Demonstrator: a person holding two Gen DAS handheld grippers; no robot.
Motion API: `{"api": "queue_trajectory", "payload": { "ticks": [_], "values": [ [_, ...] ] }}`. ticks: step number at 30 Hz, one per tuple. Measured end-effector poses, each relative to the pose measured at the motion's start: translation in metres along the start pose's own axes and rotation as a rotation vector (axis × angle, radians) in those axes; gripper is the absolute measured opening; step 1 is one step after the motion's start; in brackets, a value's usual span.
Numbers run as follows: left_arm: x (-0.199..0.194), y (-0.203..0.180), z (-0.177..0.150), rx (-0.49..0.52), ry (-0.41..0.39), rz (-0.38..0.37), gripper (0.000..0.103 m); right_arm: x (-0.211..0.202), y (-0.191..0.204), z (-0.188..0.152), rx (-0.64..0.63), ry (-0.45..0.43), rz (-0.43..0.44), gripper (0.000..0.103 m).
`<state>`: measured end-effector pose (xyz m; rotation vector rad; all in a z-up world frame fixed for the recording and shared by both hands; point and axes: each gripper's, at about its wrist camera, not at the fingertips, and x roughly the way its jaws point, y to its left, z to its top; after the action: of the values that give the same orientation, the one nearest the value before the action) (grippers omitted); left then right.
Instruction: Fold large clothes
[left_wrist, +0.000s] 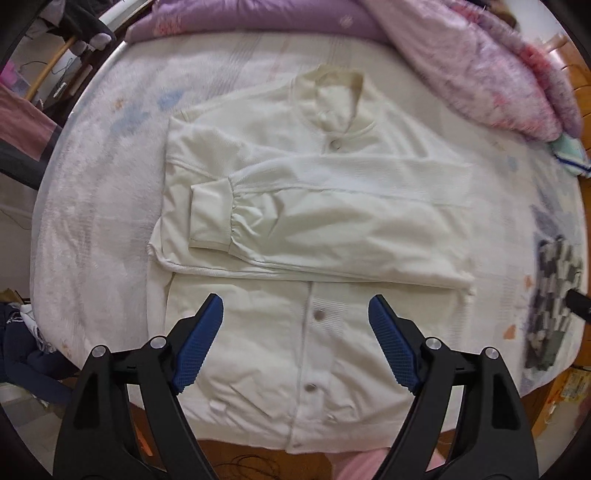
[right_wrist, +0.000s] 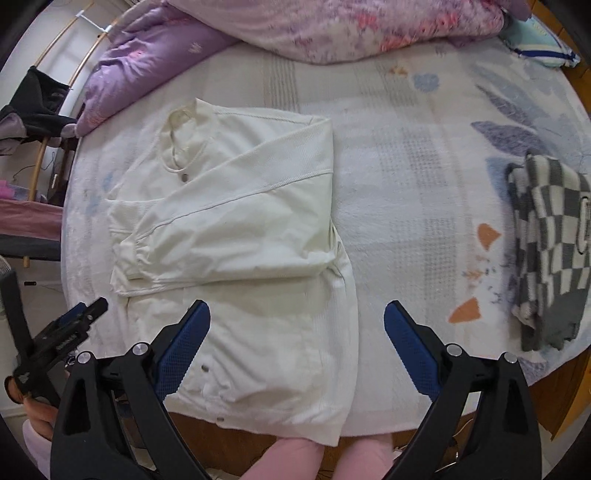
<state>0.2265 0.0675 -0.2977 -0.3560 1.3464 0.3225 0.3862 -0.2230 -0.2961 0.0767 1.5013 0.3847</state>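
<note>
over the bed: hem-to-collar fold next

across the bed (left_wrist: 92, 206) lies the cream jacket (left_wrist: 295, 229), front up, snaps closed, both sleeves crossed over the chest, top sleeve's cuff (left_wrist: 212, 218) near the left side edge. hem (left_wrist: 295, 439) hangs just past the near mattress edge. checkered cloth (right_wrist: 546, 251) well apart on the right, no interference.

left gripper (left_wrist: 295, 339) wide, empty, above the lower placket. right gripper (right_wrist: 297, 343) wide, empty, above the hem's right half.

probably best: pinch both hem corners, all layers, lift together, carry level to the collar (left_wrist: 338, 79). keep sleeves flat; avoid dragging the cuff loose.
</note>
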Motion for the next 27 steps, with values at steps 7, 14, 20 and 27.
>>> {"api": "queue_trajectory", "payload": {
  "ticks": [7, 14, 20, 27],
  "values": [
    [-0.063, -0.019, -0.035, 0.008, -0.082, 0.026, 0.082, -0.057, -0.002, -0.035, -0.044, -0.065, 0.033, 0.092],
    [-0.109, -0.037, -0.090, -0.019, -0.146, 0.065, 0.082, -0.090, -0.015, -0.073, -0.076, -0.118, 0.036, 0.092],
    [-0.135, -0.040, -0.132, -0.062, -0.166, 0.077, 0.082, -0.108, -0.019, -0.097, -0.089, -0.146, 0.055, 0.092],
    [-0.159, -0.036, -0.153, -0.062, -0.190, 0.082, 0.082, -0.132, -0.004, -0.118, -0.097, -0.187, 0.085, 0.092]
  ]
}}
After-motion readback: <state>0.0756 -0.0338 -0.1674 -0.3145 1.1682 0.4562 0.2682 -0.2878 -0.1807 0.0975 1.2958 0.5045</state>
